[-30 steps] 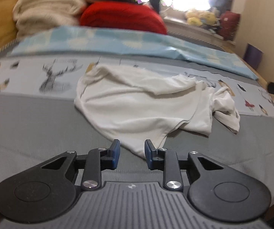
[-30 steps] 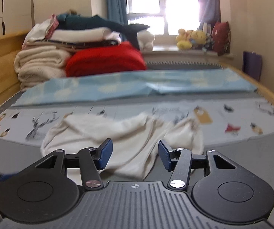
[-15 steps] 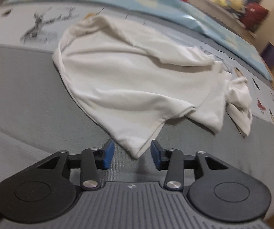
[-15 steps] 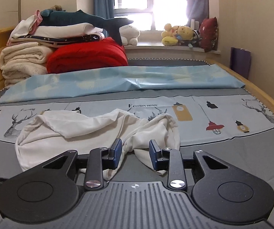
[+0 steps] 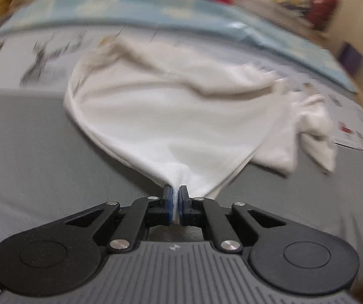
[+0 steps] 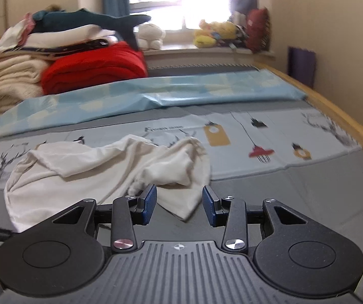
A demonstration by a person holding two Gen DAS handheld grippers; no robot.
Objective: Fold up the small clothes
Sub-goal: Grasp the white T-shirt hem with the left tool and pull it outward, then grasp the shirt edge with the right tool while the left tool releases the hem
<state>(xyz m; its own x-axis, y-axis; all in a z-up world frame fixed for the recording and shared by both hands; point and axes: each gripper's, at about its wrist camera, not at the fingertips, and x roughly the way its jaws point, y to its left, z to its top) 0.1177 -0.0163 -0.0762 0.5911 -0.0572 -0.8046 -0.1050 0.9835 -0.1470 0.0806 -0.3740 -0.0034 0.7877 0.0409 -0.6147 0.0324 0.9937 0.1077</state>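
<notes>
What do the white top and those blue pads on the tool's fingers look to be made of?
White top: soft, matte knit cloth, probably cotton jersey; it drapes in loose folds and bunches where the left gripper pinches its corner. Blue pads on the right gripper, whose jaws are opening: likely rubber or plastic; their faces look finely ribbed and dull.

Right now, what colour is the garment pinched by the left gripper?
White garment, clearest in the left wrist view.

Your daylight comes from the window (image 6: 181,0), which is blown out to white glare. The left wrist view is smeared by motion blur; both views bend at the edges.
</notes>
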